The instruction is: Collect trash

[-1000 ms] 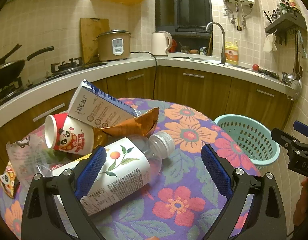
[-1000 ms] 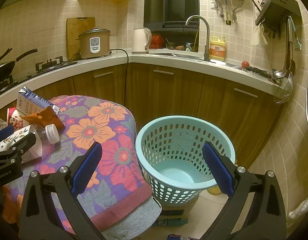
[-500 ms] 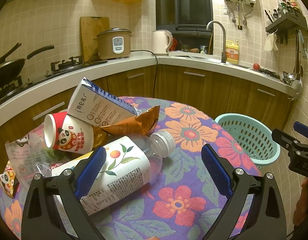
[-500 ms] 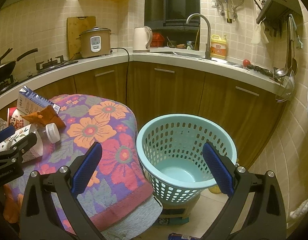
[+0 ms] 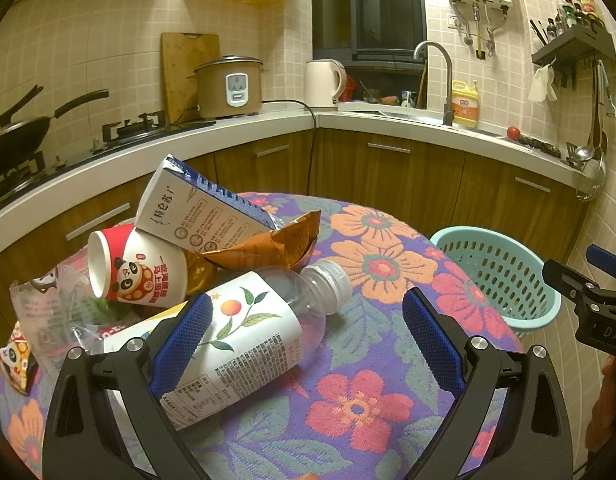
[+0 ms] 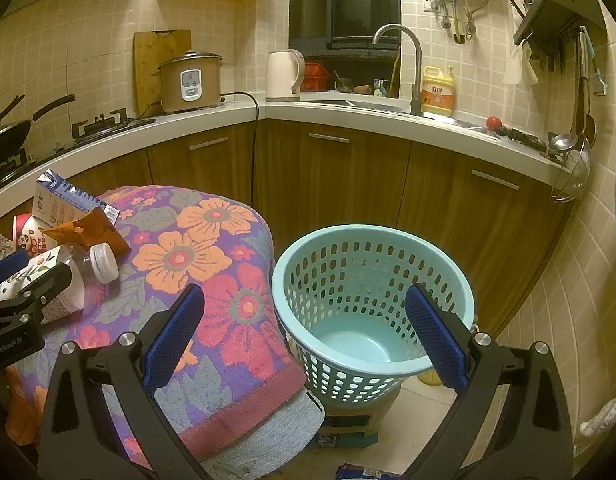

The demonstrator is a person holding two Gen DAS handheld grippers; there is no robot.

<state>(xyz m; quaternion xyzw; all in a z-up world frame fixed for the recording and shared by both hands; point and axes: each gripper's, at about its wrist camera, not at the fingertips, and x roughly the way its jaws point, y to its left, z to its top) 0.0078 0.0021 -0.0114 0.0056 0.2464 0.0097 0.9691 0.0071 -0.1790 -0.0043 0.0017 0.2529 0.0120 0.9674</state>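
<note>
A pile of trash lies on the flowered tablecloth (image 5: pixel 372 364): a plastic bottle (image 5: pixel 244 336) with a white label on its side, a milk carton (image 5: pixel 196 208), a red-and-white panda paper cup (image 5: pixel 136 272), an orange snack bag (image 5: pixel 268 244) and a clear wrapper (image 5: pixel 56 312). My left gripper (image 5: pixel 304 332) is open, its left finger over the bottle, nothing held. My right gripper (image 6: pixel 304 332) is open and empty, above the near rim of the empty teal basket (image 6: pixel 372 304). The bottle (image 6: pixel 68 276) also shows in the right wrist view.
The basket (image 5: pixel 496 276) stands on a box on the floor right of the table. Wooden cabinets and a white counter with a rice cooker (image 5: pixel 228 88), kettle (image 5: pixel 324 84), sink tap and stove curve behind. A small packet (image 5: pixel 12 360) lies at the table's left edge.
Both views have shifted only slightly; the left gripper has crept a little toward the bottle. Both grippers stay open and the trash has not moved.
</note>
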